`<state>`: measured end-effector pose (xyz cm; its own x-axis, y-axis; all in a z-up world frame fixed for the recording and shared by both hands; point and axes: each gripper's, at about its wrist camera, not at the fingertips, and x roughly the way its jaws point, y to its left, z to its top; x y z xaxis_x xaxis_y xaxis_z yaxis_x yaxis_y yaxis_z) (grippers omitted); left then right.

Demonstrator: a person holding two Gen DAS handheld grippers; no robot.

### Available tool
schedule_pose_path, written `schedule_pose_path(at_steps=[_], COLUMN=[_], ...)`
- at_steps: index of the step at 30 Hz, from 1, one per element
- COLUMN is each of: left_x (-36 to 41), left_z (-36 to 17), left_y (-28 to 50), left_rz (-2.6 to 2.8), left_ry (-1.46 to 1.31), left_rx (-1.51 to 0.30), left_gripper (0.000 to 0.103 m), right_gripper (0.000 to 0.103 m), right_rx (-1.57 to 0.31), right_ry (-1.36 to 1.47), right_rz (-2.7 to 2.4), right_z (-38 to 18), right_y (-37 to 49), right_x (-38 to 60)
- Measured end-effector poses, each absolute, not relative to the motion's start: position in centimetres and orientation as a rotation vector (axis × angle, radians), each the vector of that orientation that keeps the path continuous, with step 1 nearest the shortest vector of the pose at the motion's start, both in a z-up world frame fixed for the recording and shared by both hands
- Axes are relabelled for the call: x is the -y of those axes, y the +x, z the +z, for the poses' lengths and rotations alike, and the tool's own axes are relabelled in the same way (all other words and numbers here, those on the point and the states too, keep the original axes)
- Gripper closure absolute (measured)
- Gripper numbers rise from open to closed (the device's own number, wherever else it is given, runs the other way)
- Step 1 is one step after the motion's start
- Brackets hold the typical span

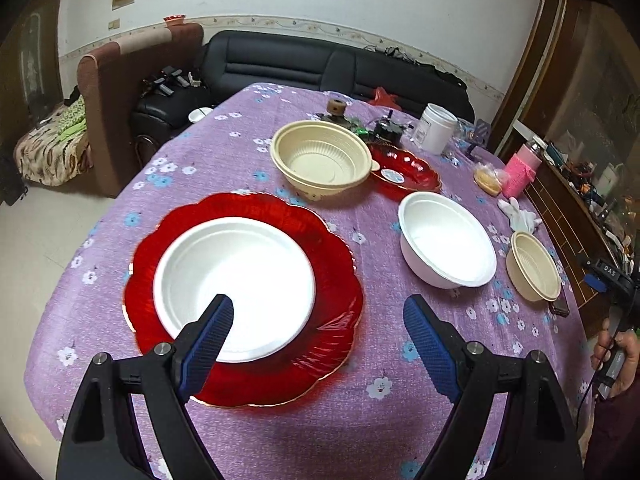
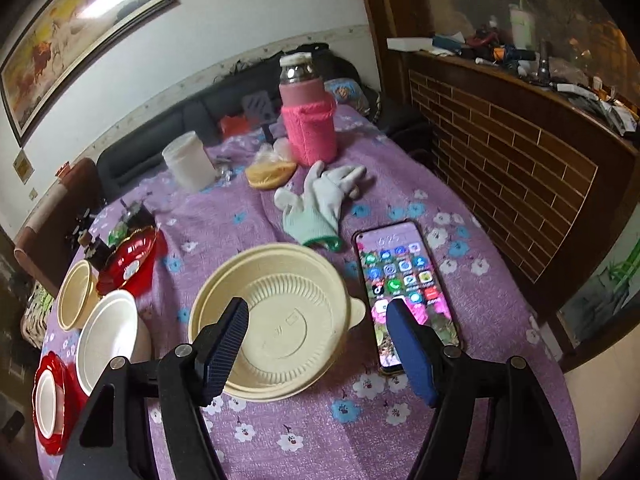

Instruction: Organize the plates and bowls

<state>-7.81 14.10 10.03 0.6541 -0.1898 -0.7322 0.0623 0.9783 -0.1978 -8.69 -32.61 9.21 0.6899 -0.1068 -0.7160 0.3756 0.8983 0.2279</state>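
Observation:
A white plate lies on a large red scalloped plate on the purple tablecloth. My left gripper is open above their right edge, holding nothing. Farther off stand a large cream bowl, a small red plate, a white bowl and a small cream bowl. My right gripper is open just above the small cream bowl, its left finger over the rim. The white bowl, the large cream bowl and both red plates show at the left.
A lit phone lies right of the small cream bowl. White gloves, a pink-sleeved bottle, a white jar and small clutter sit at the table's far side. A brick-pattern cabinet stands right; a sofa behind.

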Motion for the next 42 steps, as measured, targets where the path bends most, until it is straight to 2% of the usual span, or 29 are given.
schedule_pose_path(at_steps=[13, 26, 31, 34, 36, 39, 42], left_x=[-11.2, -10.6, -11.9, -12.5, -12.7, -12.7, -12.3], left_z=[10.8, 8.8, 8.8, 8.8, 8.8, 8.7, 8.8], left_y=[-4.7, -3.2, -2.9, -2.7, -2.5, -2.3, -2.0], left_rz=[-0.202, -0.222, -0.197, -0.185, -0.18, -0.18, -0.188], left_ry=[-0.144, -0.145, -0.15, -0.153, -0.156, -0.158, -0.149], left_rx=[-0.863, -0.911, -0.908, -0.91, -0.912, -0.918, -0.918], left_gripper=[0.017, 0.017, 0.017, 0.017, 0.017, 0.017, 0.017], right_gripper=[0.028, 0.029, 0.043, 0.057, 0.074, 0.092, 0.094], right_rx=[-0.825, -1.013, -1.114, -1.147, -1.172, -1.182, -1.17], right_ry=[0.297, 0.378, 0.387, 0.38, 0.4, 0.465, 0.483], right_rz=[-0.102, 0.066, 0.067, 0.065, 0.081, 0.122, 0.113], right_z=[9.0, 6.7, 4.2, 3.1, 2.6, 2.2, 2.3], right_y=[-2.5, 10.8, 15.3, 17.3, 18.3, 18.9, 18.4], right_x=[26.4, 20.1, 18.0, 17.1, 16.8, 17.0, 17.7])
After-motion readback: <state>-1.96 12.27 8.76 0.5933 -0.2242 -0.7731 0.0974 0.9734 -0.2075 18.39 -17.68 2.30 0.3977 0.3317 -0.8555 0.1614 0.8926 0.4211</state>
